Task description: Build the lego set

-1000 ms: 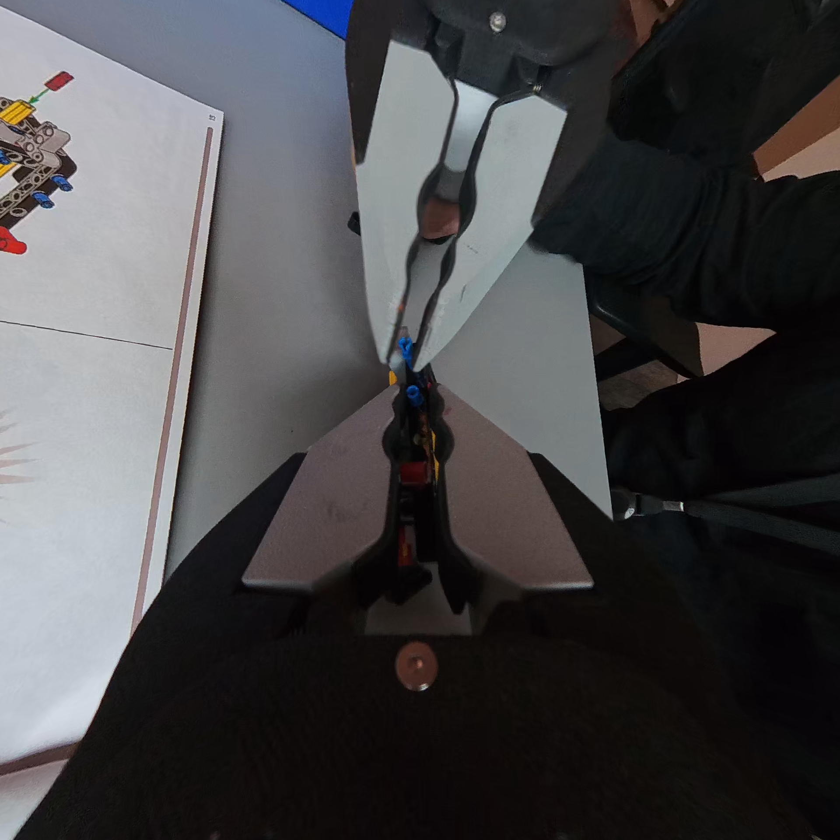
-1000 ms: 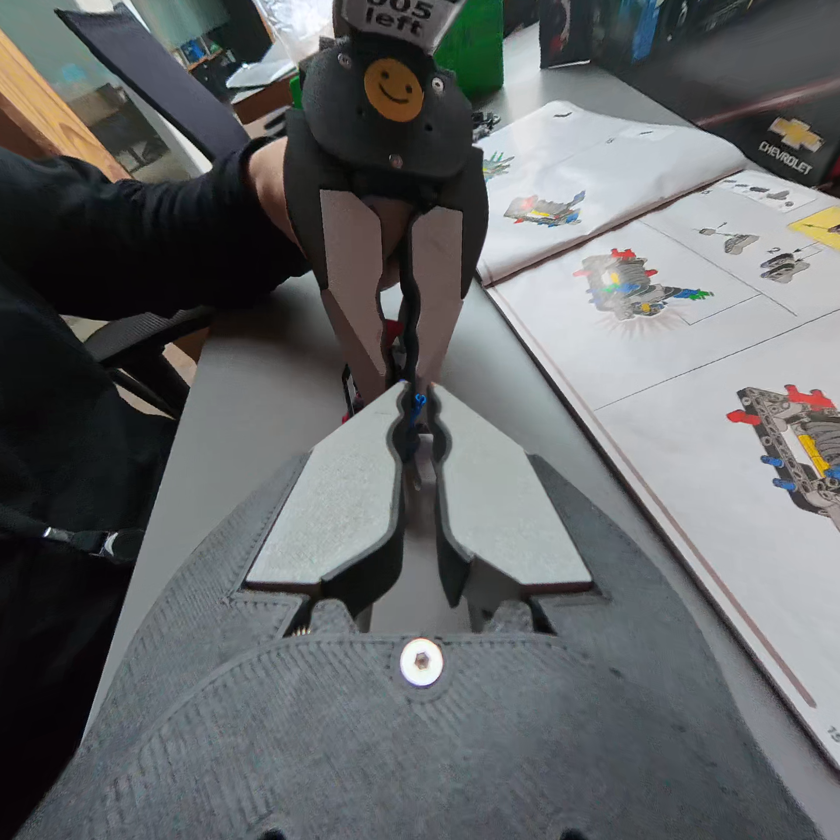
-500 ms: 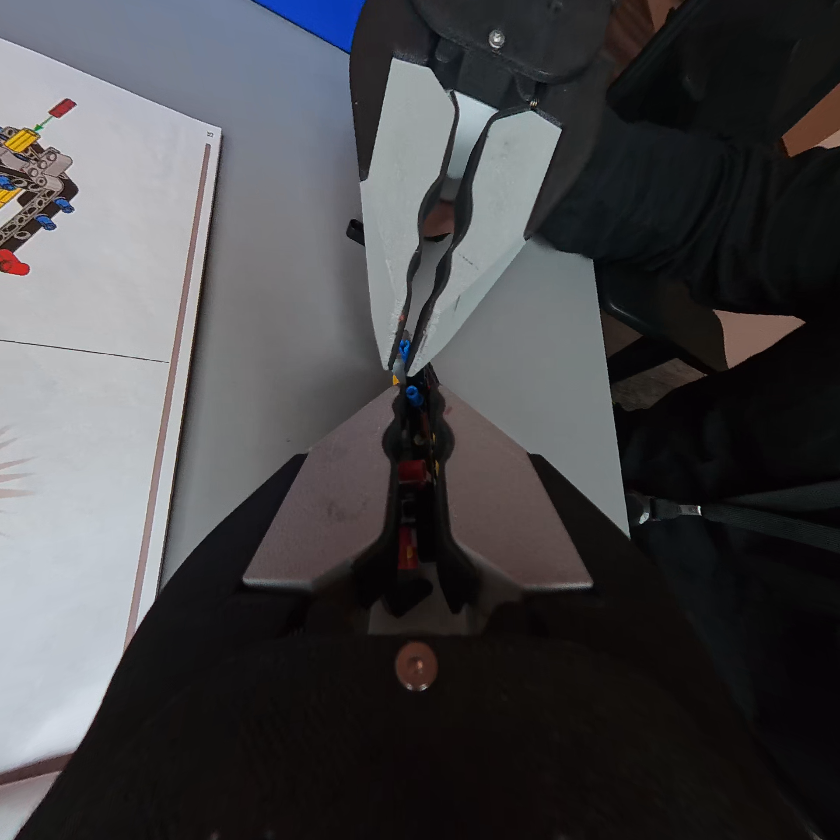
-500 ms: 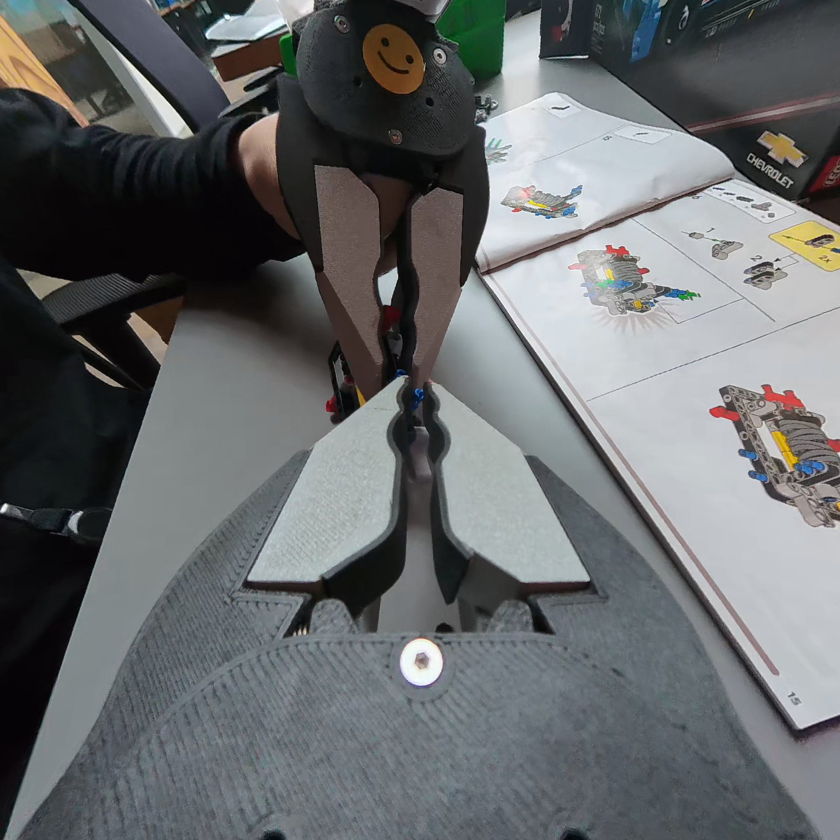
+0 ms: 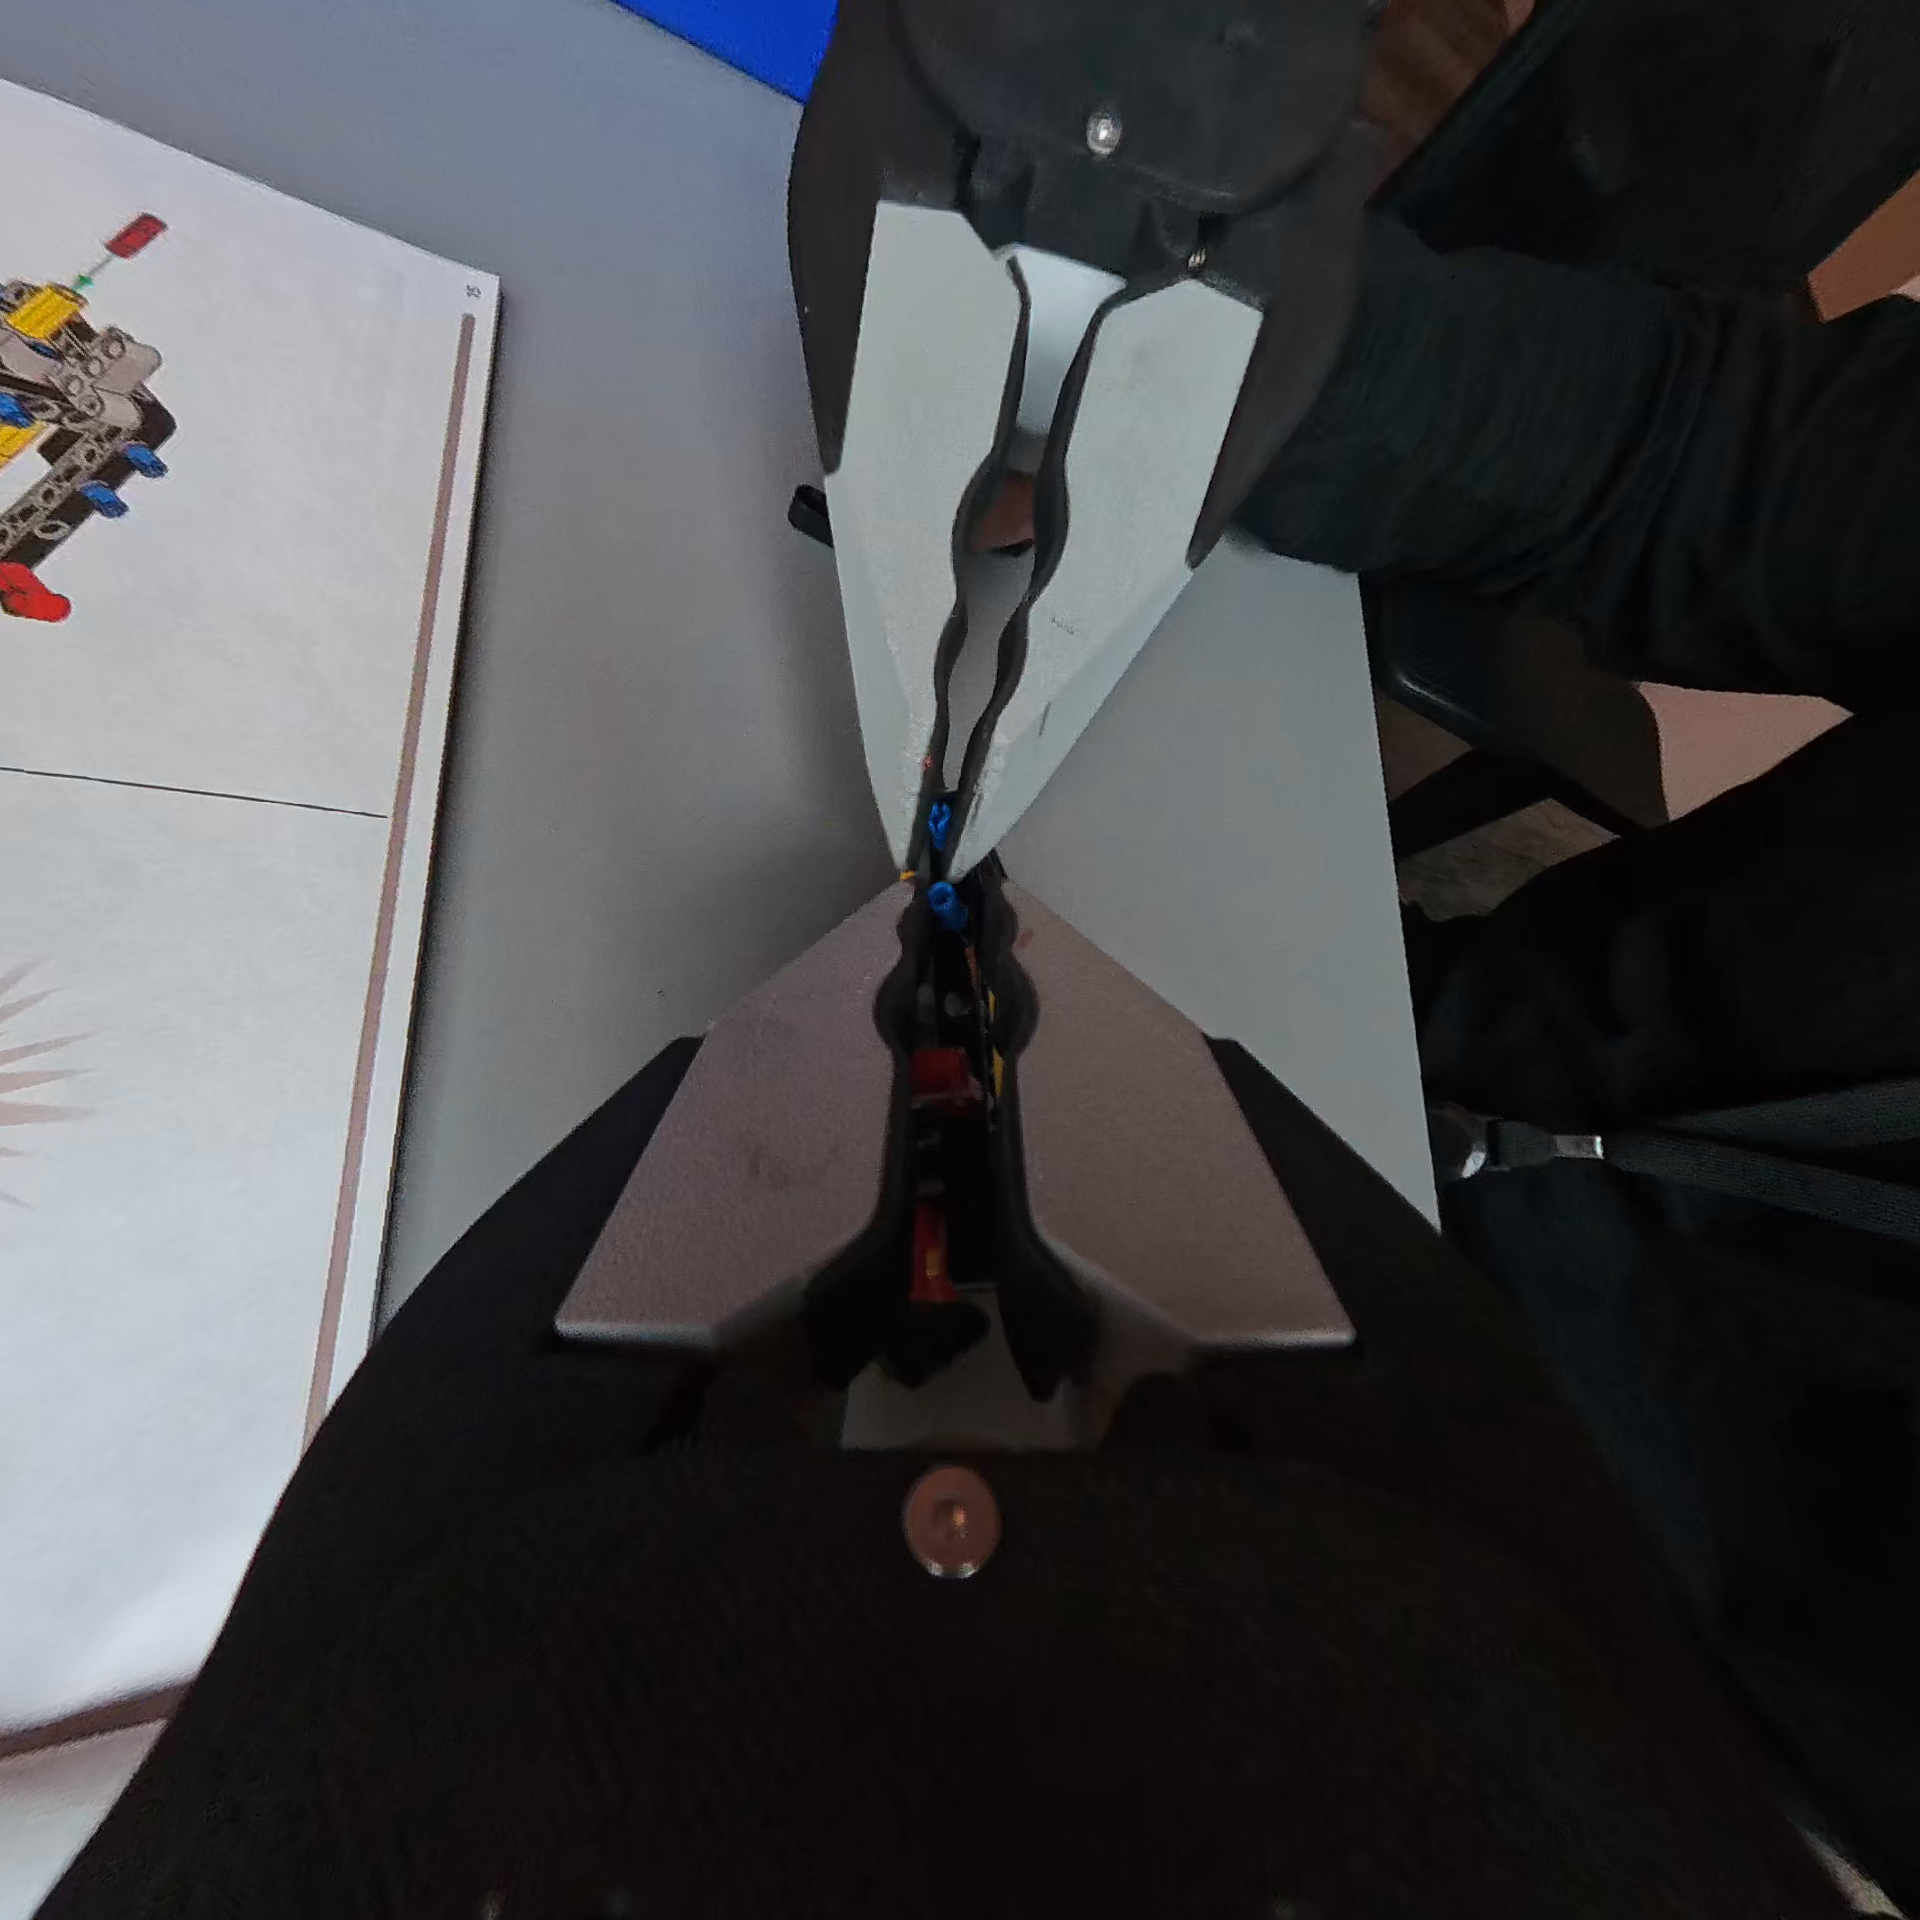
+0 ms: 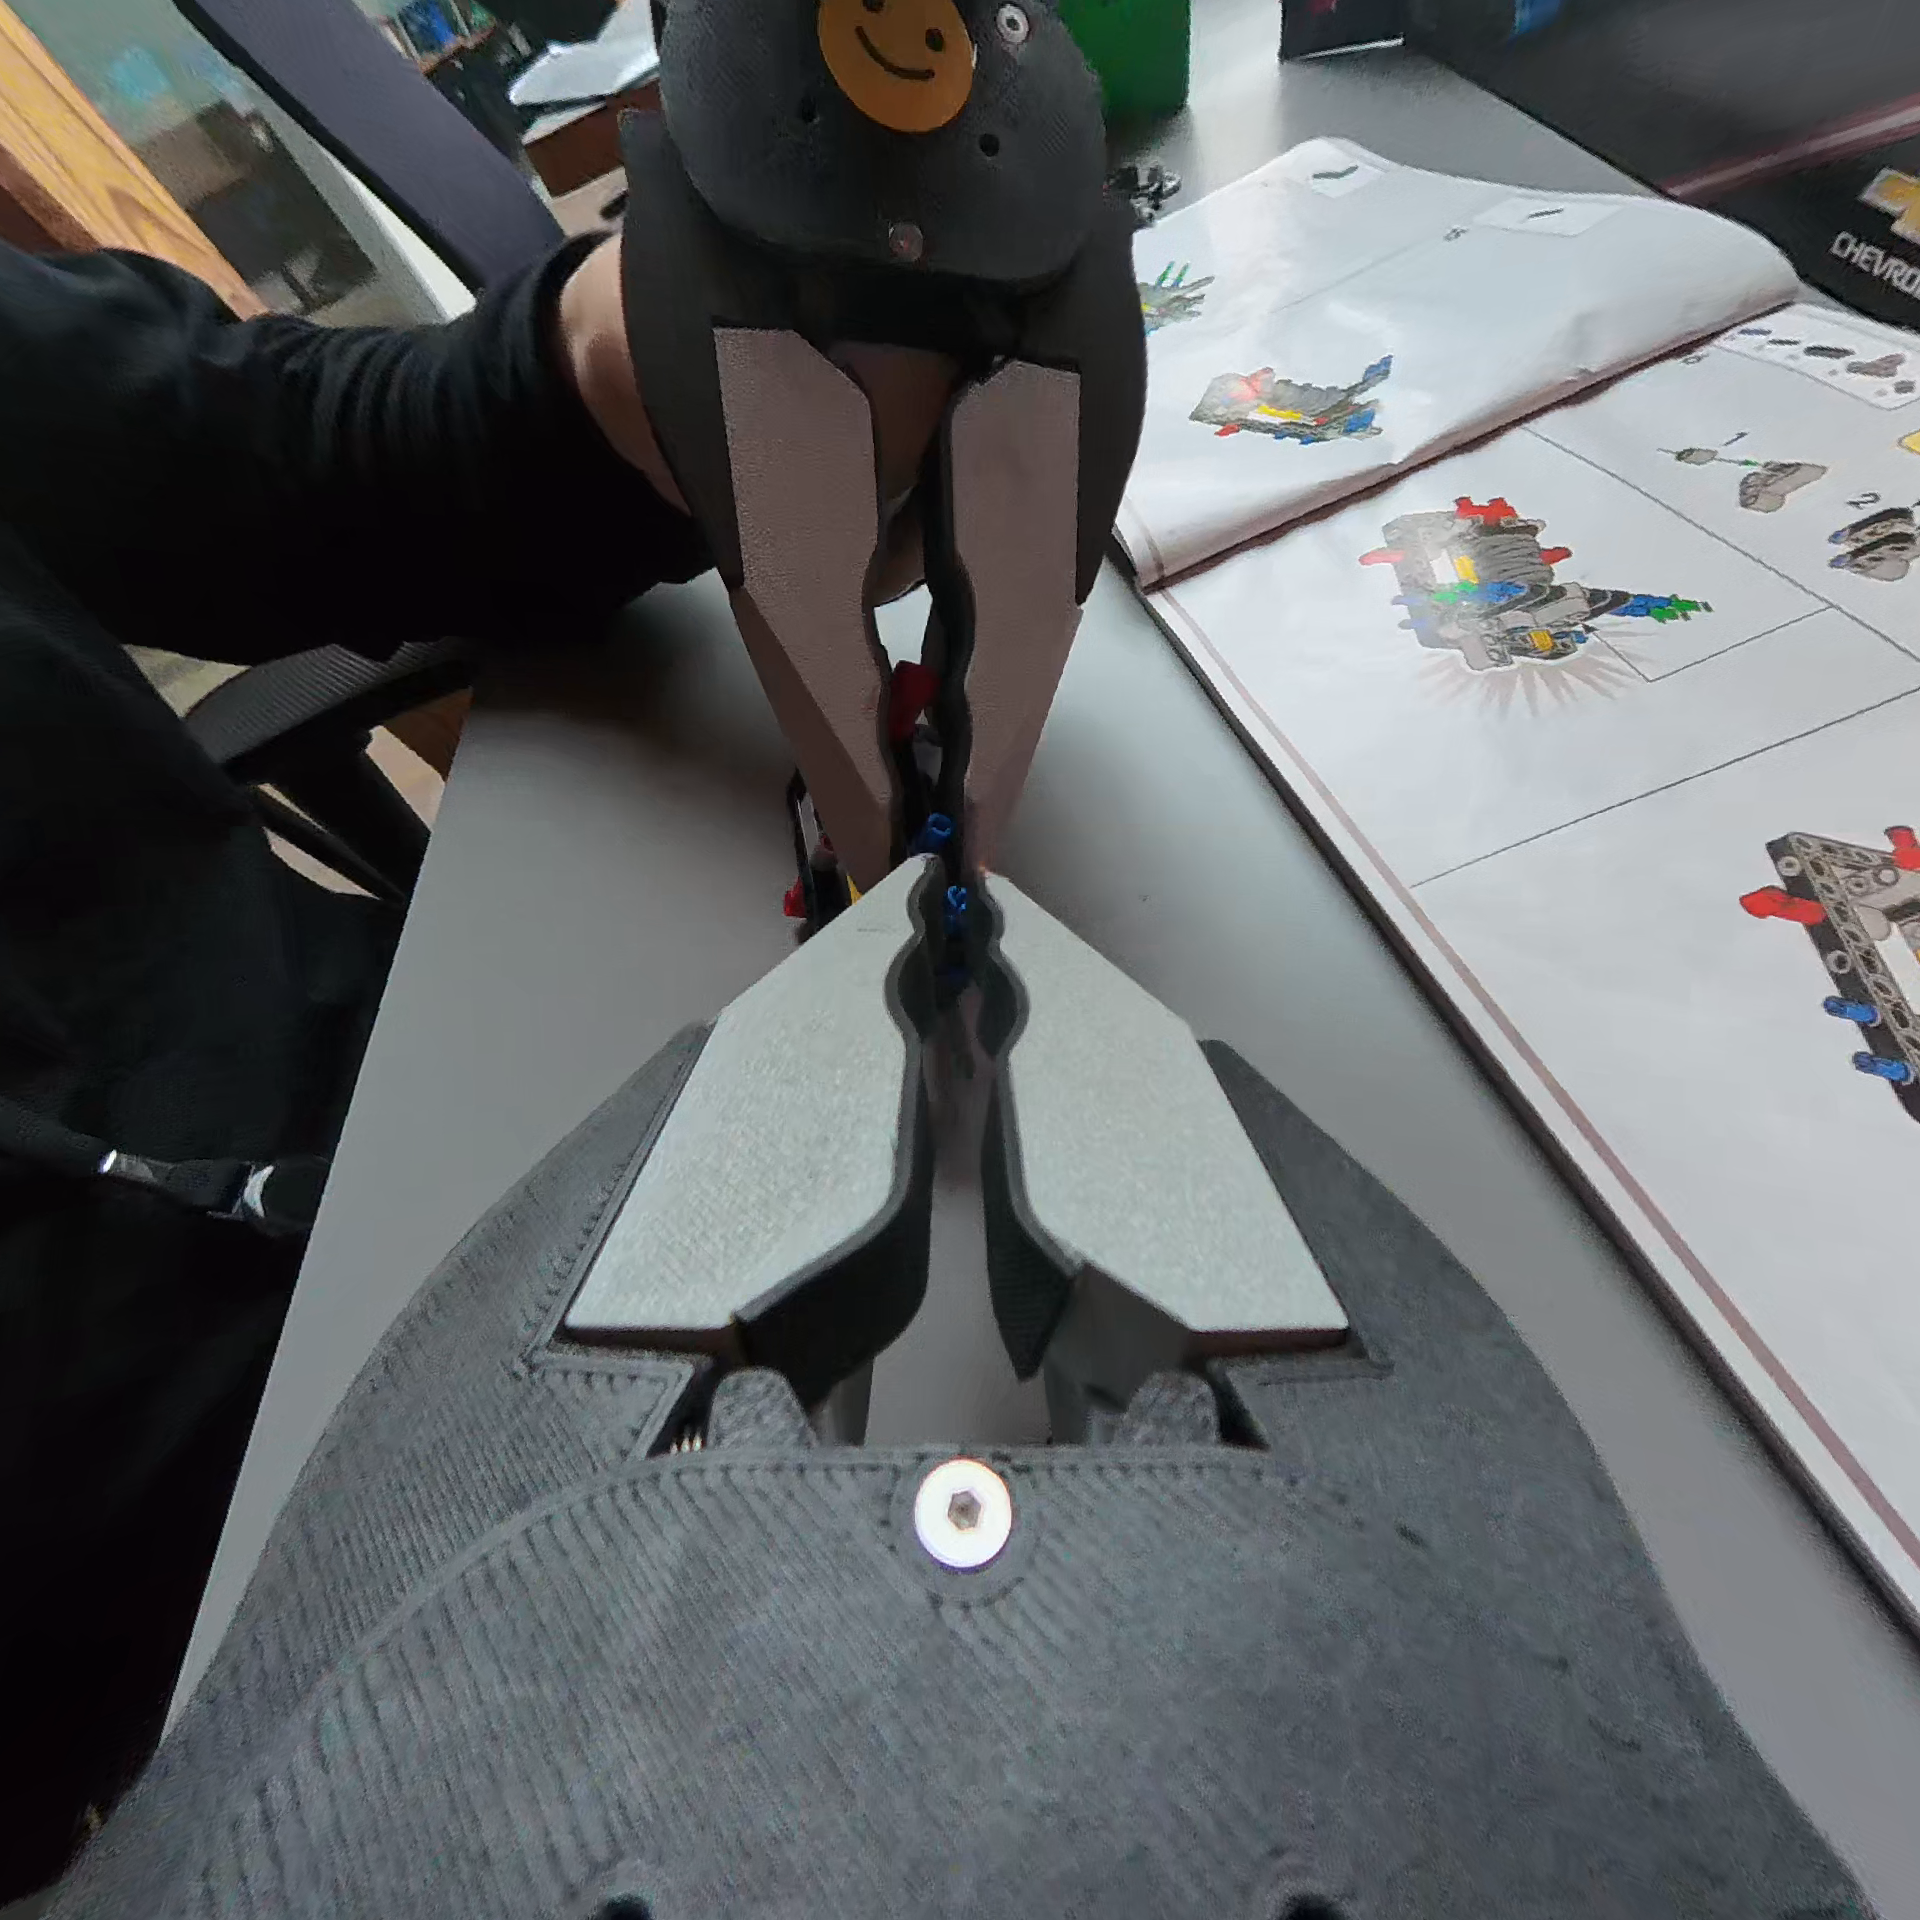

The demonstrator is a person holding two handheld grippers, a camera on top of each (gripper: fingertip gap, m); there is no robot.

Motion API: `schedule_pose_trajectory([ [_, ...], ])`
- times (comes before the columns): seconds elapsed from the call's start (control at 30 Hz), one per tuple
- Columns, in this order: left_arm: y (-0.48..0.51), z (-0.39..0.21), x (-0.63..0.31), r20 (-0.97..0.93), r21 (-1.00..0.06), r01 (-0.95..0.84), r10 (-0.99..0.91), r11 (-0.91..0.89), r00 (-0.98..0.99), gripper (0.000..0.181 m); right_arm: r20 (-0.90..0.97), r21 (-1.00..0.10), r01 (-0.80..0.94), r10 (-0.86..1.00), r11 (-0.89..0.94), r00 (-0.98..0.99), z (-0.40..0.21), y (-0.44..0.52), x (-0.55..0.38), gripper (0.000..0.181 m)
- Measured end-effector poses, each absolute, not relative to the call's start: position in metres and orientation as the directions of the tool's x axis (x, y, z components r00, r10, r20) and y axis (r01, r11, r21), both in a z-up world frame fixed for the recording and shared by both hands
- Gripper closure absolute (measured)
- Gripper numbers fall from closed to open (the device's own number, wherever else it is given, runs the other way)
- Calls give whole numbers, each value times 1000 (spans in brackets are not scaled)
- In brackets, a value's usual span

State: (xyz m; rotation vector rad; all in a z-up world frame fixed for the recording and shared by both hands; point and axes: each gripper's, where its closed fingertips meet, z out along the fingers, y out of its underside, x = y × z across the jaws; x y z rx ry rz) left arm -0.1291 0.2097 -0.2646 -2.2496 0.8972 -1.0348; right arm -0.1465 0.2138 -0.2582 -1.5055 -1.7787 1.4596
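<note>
My left gripper (image 5: 951, 896) is shut on a small lego assembly (image 5: 940, 1081) of black, red and yellow parts, held between its fingers above the grey table (image 5: 644, 623). A blue pin (image 5: 945, 906) sticks out of the assembly at the tips. My right gripper (image 6: 954, 883) is shut on another blue pin (image 6: 956, 906). The two grippers meet tip to tip. In the right wrist view the left gripper (image 6: 920, 842) comes in from above with the assembly (image 6: 906, 691). In the left wrist view the right gripper (image 5: 940, 847) does the same with its pin (image 5: 939, 821).
An open instruction booklet (image 5: 208, 675) lies on the table beside the grippers; it also shows in the right wrist view (image 6: 1558, 748). A dark box (image 6: 1849, 156) and a green container (image 6: 1132, 52) stand at the back. The table edge (image 5: 1392, 935) and a chair (image 6: 364, 156) are close by. My two grippers' fingertips are within a few centimetres of each other.
Both grippers stay shut and tip to tip. They have shifted slightly over the table, and the two blue pins now sit a little closer together.
</note>
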Motion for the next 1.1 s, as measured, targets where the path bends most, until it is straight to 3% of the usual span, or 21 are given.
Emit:
schedule_pose_trajectory([
  [0.2,213,-260,-132,419,-690,-349,-743,-635,522,175,-406,-859,460,847,-226,-343,-250,216,-151,180],
  [0.47,214,-261,-136,560,-649,-248,-672,-719,484,175,-293,-891,427,916,-158,-273,-250,221,-159,181],
  [0.53,216,-254,-135,618,-648,-181,-650,-740,443,176,-321,-894,407,899,-185,-298,-242,222,-158,174],
  [0.57,216,-258,-136,625,-632,-188,-638,-752,450,175,-281,-897,421,910,-136,-305,-242,222,-155,141],
  [0.67,217,-262,-137,638,-616,-183,-621,-767,456,175,87,-870,445,955,211,-283,-254,225,-145,153],
  [0.77,218,-263,-138,638,-611,-182,-615,-771,463,175,386,-761,461,890,456,-243,-260,228,-143,156],
  [1.1,220,-269,-139,645,-591,-179,-594,-787,480,174,693,-496,500,670,710,-264,-268,228,-150,165],
])
